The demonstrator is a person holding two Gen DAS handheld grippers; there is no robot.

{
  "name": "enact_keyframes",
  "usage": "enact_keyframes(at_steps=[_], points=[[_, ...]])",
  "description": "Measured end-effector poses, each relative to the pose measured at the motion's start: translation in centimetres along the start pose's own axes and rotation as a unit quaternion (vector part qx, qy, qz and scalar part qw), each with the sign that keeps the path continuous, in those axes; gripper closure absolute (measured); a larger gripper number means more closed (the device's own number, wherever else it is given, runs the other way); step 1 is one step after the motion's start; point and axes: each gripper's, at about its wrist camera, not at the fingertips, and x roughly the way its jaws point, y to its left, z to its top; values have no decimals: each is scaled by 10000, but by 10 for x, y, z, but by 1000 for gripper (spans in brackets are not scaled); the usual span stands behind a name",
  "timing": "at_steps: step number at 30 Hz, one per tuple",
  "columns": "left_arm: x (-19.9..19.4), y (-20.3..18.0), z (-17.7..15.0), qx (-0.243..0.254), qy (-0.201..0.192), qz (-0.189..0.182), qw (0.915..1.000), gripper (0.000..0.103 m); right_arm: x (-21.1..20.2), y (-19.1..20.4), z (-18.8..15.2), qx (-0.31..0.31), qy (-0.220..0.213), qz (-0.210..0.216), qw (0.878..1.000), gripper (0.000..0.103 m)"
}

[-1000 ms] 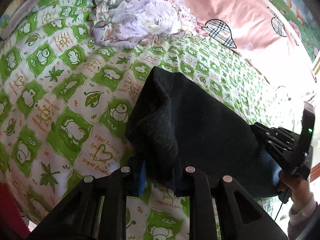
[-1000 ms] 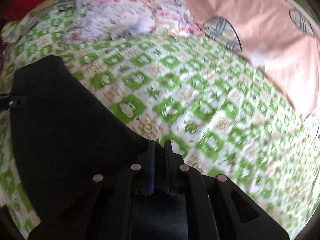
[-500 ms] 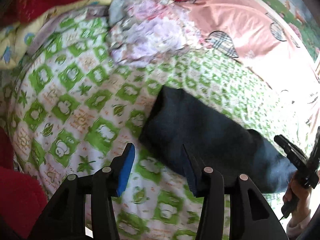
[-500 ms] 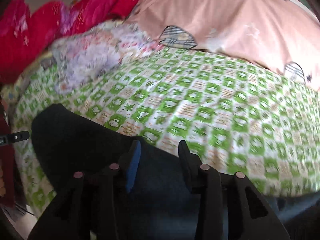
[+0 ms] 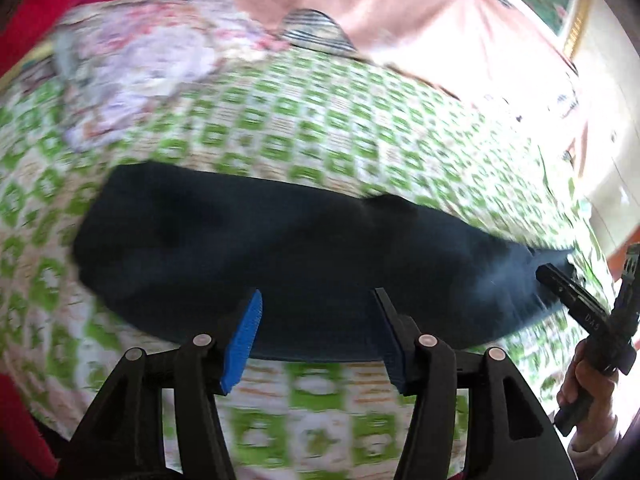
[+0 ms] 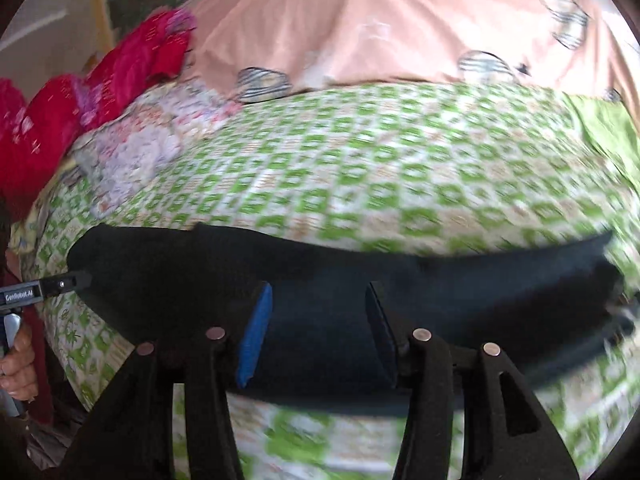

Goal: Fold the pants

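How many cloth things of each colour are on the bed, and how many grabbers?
Dark pants: 1
Green checked sheet: 1
Pink blanket: 1
Flowery cloth: 1
Red cloth: 1
Grabbers: 2, the left gripper and the right gripper, both open
Total: 7

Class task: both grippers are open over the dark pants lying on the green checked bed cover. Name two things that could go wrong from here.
1. The dark navy fabric pants lie in a long strip across the green-and-white checked bed cover; a grab might pinch the cover too.
2. The open left gripper and open right gripper hold nothing, so uneven grabs could skew the fold.
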Motion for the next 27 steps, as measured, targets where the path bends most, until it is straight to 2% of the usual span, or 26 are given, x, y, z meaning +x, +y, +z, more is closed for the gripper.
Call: enact_keyframes(at_steps=[6, 12, 16, 23, 27], points=[[17, -44, -3, 424, 230, -318, 9983, 43, -39, -62, -18, 681, -187, -455, 9965, 53], [36, -90, 0, 856, 473, -623, 9933, 41, -57, -108, -26, 1238, -261, -811, 9886, 52], [44, -123, 8, 1201, 562, -814, 9878, 36, -62, -127, -27, 1519, -333, -843, 9842, 52], [64, -176, 25, 1787, 690, -1064, 9757, 35, -57, -149, -29, 1869, -360, -754, 9788, 52], [76, -210, 38, 2107, 803, -1285, 9657, 34, -56, -157, -29, 2002, -399, -630, 9769, 52]])
